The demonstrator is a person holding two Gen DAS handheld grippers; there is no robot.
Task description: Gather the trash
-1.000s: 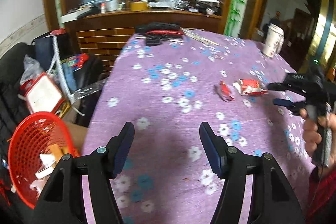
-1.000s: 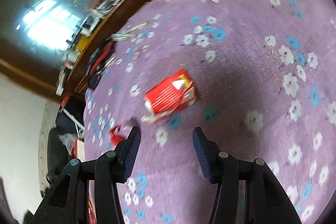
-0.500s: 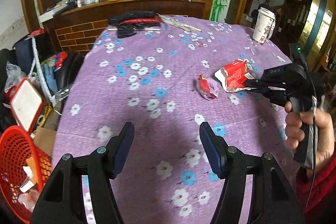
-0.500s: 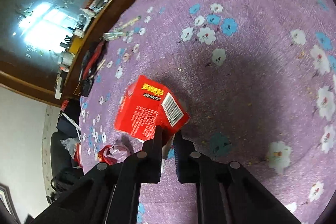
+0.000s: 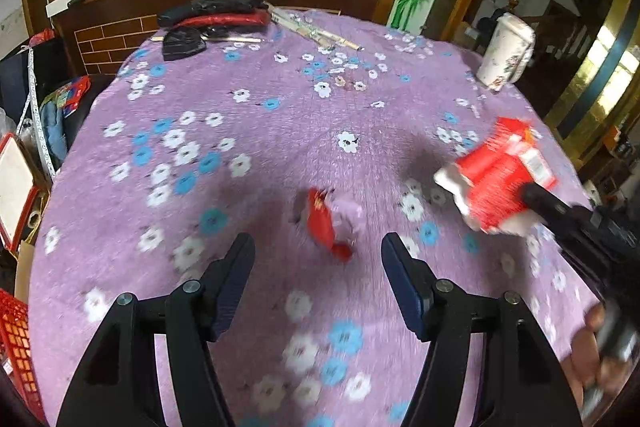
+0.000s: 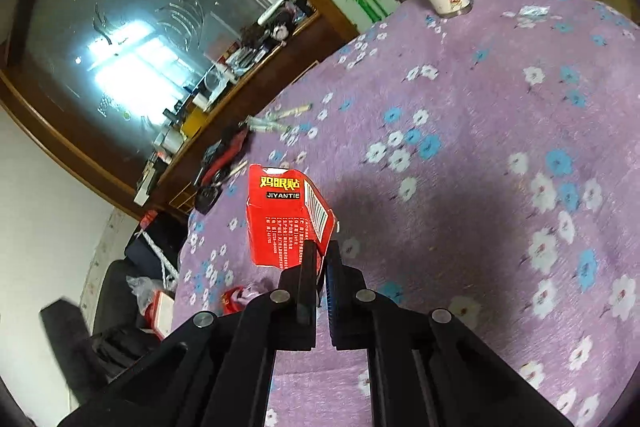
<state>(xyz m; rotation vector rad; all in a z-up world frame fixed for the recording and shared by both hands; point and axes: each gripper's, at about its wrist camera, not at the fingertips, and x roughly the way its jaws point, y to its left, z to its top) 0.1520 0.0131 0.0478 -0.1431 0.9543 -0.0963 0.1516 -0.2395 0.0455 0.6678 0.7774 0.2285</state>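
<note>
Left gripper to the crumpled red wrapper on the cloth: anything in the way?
Nothing visible. The crumpled red wrapper lies on bare tablecloth just ahead of the open left gripper. The red box, held by the right gripper, sits off to the side.

Both wrist cameras look steeply down, close over the purple tablecloth [image 5: 260, 131]; both share the red box [image 6: 286, 215] and the table's far edge.

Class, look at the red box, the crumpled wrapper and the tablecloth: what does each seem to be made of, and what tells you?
Red box: thin printed cardboard, likely; flat folded panels, barcode, white inside edge. Wrapper: probably thin plastic or foil, since it is crumpled; blur hides the finish. Tablecloth: soft matte fabric with a fuzzy, short-pile look and printed flowers.
</note>
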